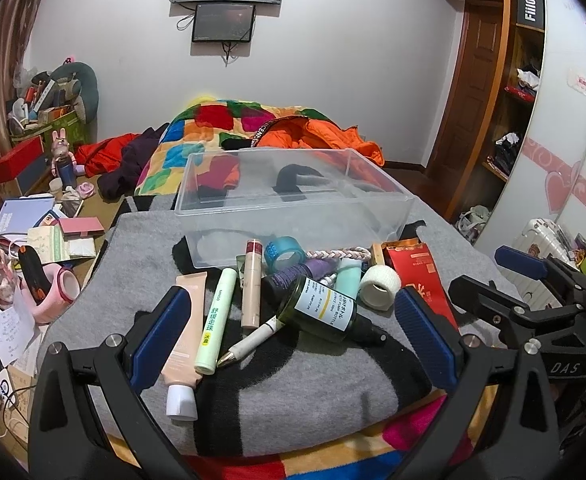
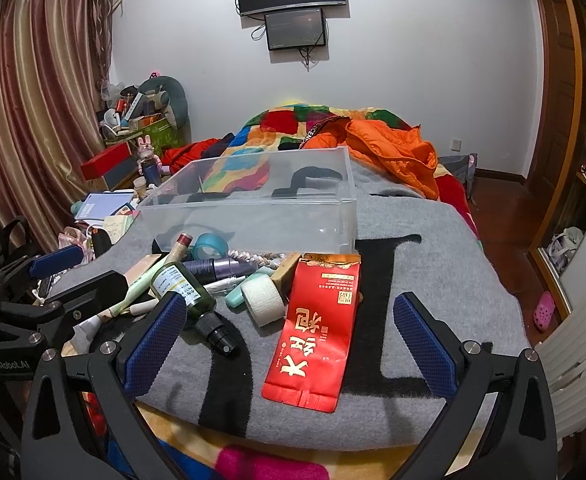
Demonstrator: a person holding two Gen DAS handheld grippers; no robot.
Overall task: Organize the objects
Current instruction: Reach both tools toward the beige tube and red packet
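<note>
Two grippers, both spread wide and holding nothing, hover over a grey blanket (image 2: 433, 264). Between the left gripper (image 1: 289, 340) fingers lie a green pump bottle (image 1: 325, 312), pen (image 1: 249, 344) and pale tubes; the right gripper (image 2: 289, 344) frames a red packet (image 2: 317, 332), with bare blanket beside its right finger. Ahead stands a clear plastic bin (image 1: 293, 200). Smaller items overlap; several are partly hidden.

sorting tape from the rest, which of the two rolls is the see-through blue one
The blue tape roll against the clear box; the white roll sits nearer, beside the red packet.
</note>
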